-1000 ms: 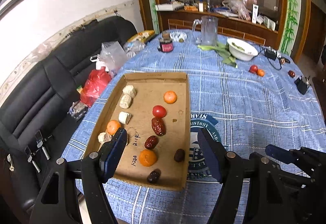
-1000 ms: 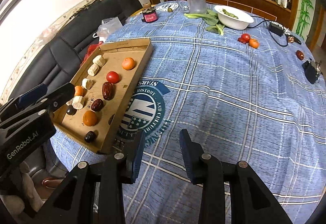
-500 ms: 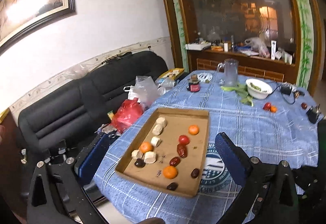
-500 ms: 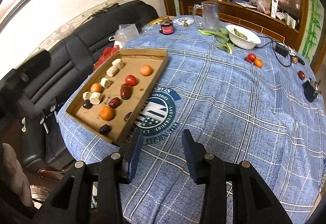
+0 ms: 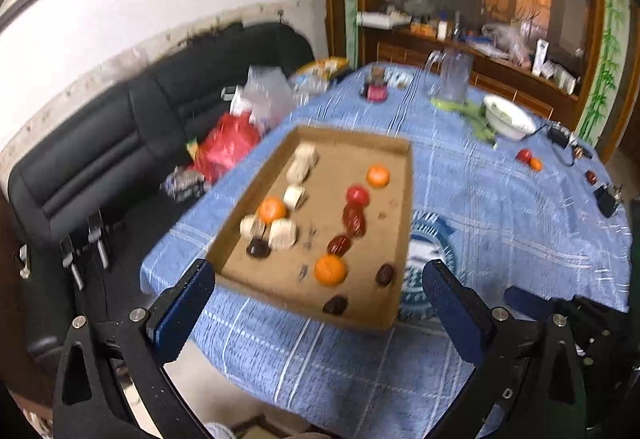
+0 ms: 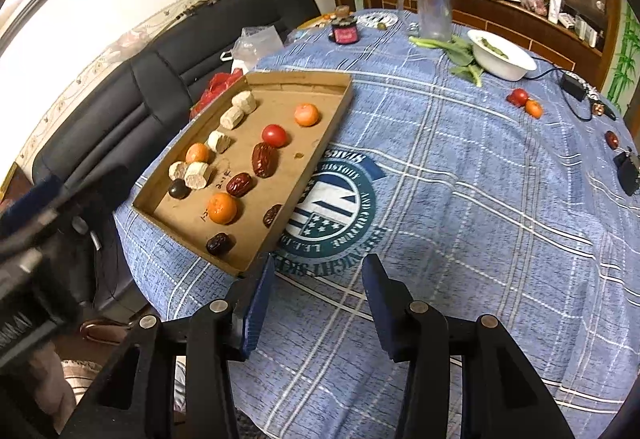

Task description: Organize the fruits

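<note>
A flat cardboard tray (image 5: 396, 155) (image 6: 340, 107) lies on the left side of the blue checked table. It holds small oranges (image 5: 330, 270) (image 6: 222, 208), a red tomato (image 5: 357, 194) (image 6: 274, 135), dark dates (image 5: 353, 218) (image 6: 264, 159) and several pale cake pieces (image 5: 283, 234) (image 6: 197, 175). My left gripper (image 5: 316, 303) is open and empty, above the tray's near edge. My right gripper (image 6: 318, 281) is open and empty, just right of the tray's near corner. A tomato (image 6: 519, 96) and a small orange (image 6: 533, 108) lie far right on the table.
A white bowl (image 6: 502, 55) with greens, a glass mug (image 6: 434, 12) and a dark jar (image 6: 344, 31) stand at the table's far side. A date (image 6: 611, 139) and a black charger (image 6: 629, 175) lie at the right edge. A black sofa (image 5: 100, 143) with bags stands left.
My left gripper has pulled back and up from the tray, opened wider, then dipped toward it again. My right gripper has drawn back slightly and opened a little wider.
</note>
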The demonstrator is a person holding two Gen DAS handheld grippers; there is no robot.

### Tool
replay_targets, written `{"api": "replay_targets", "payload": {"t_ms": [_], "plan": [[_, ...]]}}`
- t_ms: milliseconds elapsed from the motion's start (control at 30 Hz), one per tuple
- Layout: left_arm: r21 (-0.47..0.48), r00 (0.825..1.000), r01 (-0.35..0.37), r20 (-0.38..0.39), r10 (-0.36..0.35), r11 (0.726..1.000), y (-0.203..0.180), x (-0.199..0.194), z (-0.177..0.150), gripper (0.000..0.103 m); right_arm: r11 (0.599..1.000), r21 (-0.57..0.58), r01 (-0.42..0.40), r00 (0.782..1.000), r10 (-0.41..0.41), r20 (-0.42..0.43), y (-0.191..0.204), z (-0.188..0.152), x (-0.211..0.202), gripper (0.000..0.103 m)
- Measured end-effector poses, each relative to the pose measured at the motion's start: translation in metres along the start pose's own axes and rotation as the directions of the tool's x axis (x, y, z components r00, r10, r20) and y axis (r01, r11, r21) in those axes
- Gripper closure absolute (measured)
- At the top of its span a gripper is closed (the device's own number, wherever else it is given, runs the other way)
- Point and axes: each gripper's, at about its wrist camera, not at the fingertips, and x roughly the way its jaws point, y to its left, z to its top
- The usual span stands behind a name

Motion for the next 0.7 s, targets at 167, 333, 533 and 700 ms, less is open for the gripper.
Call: {"api": "replay_targets", "payload": {"t_ms": [167,333,533,700], "plan": [[-0.001,0.999,-0.033,-0.043,0.033,0.999,0.01,0.016,-0.001,0.0,1.0,-0.004,-0.007,0.999,0.007,-0.034,0.009,0.002,0.018,0.053],[0.005,0.995,-0.029,-0.094,0.03,1.0,0.016,0.034,-0.002,0.0,1.0,0.001,-0.005,0.998,0.006,-0.062,0.015,0.005,0.034,0.053],[0.009,0.99,-0.022,-0.139,0.023,1.0,0.022,0.05,-0.003,0.0,1.0,0.009,0.009,0.997,-0.008,-0.081,0.017,0.006,0.045,0.053],[0.015,0.987,-0.014,-0.16,0.016,1.0,0.021,0.06,0.0,0.0,0.999,0.026,0.028,0.995,-0.026,-0.094,0.015,0.006,0.052,0.053]]}}
